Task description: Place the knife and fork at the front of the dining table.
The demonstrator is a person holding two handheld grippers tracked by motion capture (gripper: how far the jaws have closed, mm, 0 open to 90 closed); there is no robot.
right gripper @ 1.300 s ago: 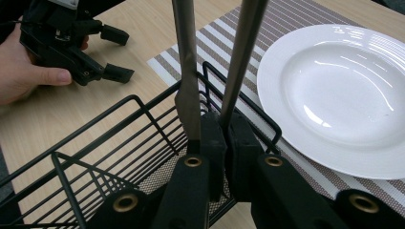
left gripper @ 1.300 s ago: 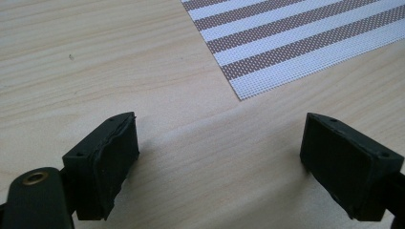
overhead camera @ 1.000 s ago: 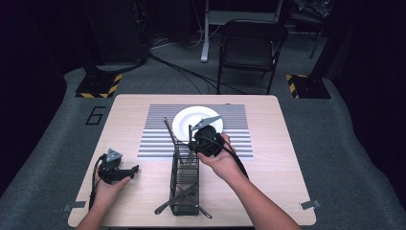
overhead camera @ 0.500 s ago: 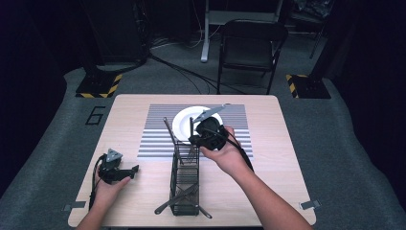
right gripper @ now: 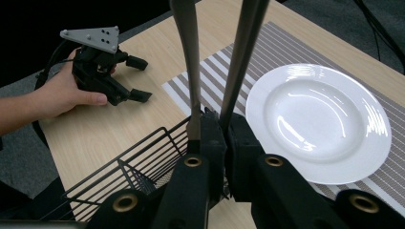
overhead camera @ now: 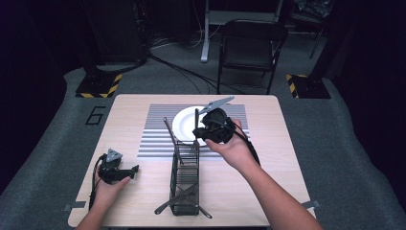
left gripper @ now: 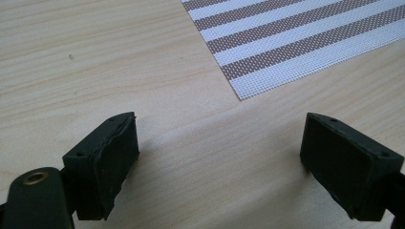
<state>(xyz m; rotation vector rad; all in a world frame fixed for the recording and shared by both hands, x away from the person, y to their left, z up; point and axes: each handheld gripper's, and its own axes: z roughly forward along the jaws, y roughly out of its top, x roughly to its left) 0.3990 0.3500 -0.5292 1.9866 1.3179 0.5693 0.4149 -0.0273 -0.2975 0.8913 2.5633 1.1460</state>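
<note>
Right tongs clamp utensil above basket.

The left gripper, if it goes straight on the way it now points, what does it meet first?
The left gripper has open jaws just over the bare wooden table. Ahead lies the corner of the striped mat. It would probably slide onto this first, though its height above the wood is hard to judge.

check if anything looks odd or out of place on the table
Mostly tidy. The wire basket has dark utensils poking out through its near end onto the table. The plate sits squarely on the striped mat, nothing spilled.
</note>
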